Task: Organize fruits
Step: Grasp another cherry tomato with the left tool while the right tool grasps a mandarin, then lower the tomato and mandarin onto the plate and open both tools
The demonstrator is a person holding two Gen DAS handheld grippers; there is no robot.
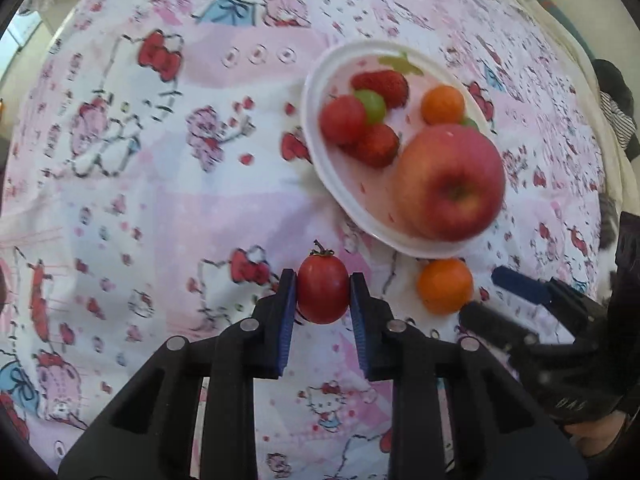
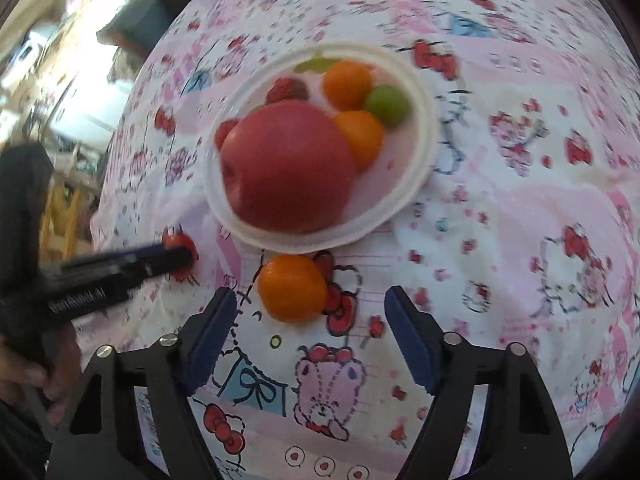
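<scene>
Pink cartoon-print cloth (image 1: 160, 208) covers the surface; a white plate (image 1: 320, 168) of fruit sits at the far side. The left gripper (image 1: 323, 294) is closed on a cherry tomato (image 1: 322, 295), pads at its flanks. The skin is probably thin and smooth, so grip lightly. The right gripper (image 2: 310, 310) is open, pads apart from a small orange (image 2: 291, 288) lying just near of the plate. The orange looks firm and light; take it across its widest part.

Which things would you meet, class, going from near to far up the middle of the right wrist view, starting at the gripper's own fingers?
Right gripper, jaws apart → loose orange fruit on the cloth, ahead of its fingertips → near rim of the white plate → big red apple → small orange fruit near the plate's far rim.
</scene>
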